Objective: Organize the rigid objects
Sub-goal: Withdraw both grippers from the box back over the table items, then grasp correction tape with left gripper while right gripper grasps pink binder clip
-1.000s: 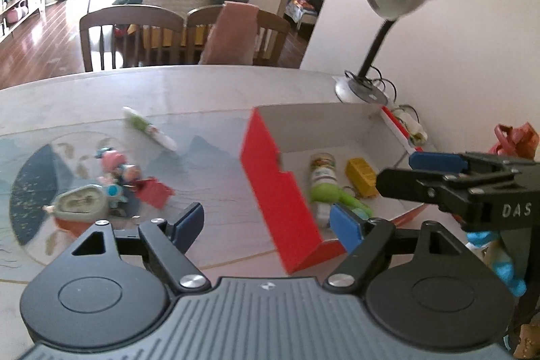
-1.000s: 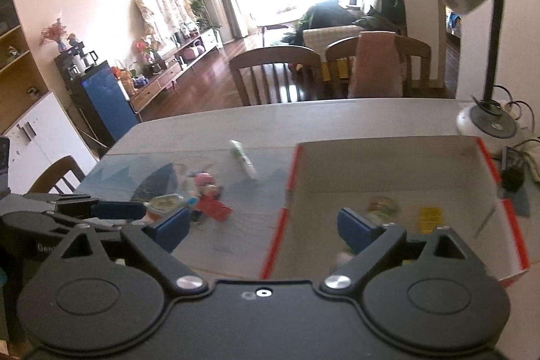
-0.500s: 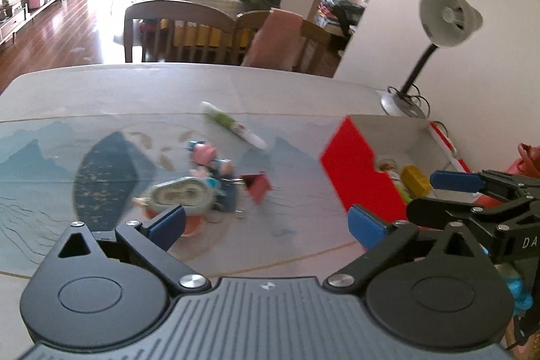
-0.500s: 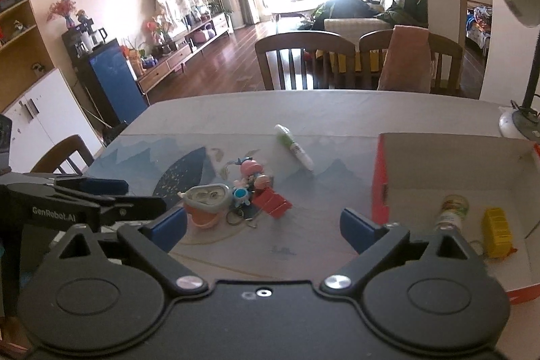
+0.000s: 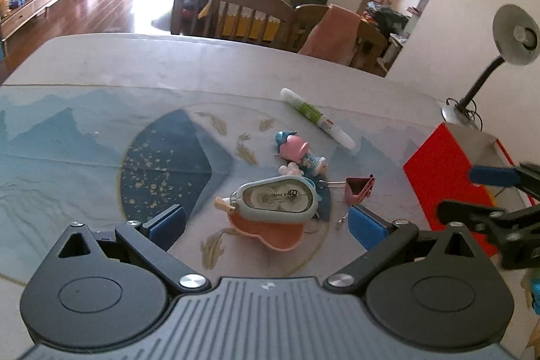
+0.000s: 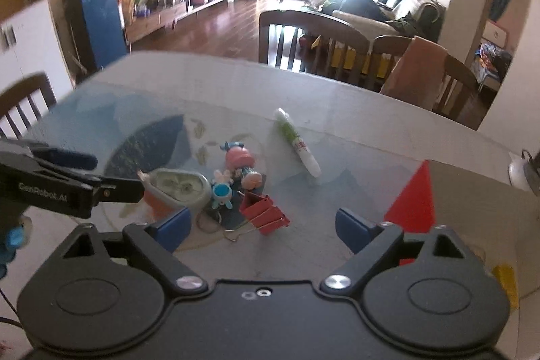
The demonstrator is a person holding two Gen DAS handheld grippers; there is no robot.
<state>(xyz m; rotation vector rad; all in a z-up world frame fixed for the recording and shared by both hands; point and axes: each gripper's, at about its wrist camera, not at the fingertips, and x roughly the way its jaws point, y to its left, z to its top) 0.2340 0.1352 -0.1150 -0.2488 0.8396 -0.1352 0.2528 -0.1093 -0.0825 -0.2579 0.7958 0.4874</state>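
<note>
Left wrist view
- Left gripper [image 5: 266, 223]: hovering low over the tabletop [image 5: 101, 70], its two blue fingers [image 5: 167, 225] standing wide apart and gripping nothing.
- Correction tape [image 5: 278, 198]: one, lying between the fingers' line, resting on one orange heart-shaped dish [image 5: 270, 233].
- Binder clip [image 5: 358, 188]: one, pink, lying just right of the tape.
- Doll figure [image 5: 297, 154]: one, pink-headed, lying behind the tape.
- Glue pen [image 5: 317, 117]: one, white and green, lying farther back, apart from the cluster.
- Red box [image 5: 445, 181]: one, sitting at the right.
- Right gripper [image 5: 486, 194]: reaching in from the right beside the box, fingers apart.
- Desk lamp [image 5: 506, 49]: one, standing behind the box.

Right wrist view
- Right gripper [image 6: 263, 225]: two fingers [image 6: 354, 230] spread wide, holding nothing.
- Binder clip [image 6: 265, 213]: one, lying between them on the tabletop [image 6: 371, 110].
- Blue charm [image 6: 222, 191]: one, touching the correction tape [image 6: 177, 183].
- Left gripper [image 6: 111, 174]: entering at left, fingers apart, tips reaching beside the tape.
- Chairs [image 6: 310, 39]: two standing behind the tabletop, one at its left.
</note>
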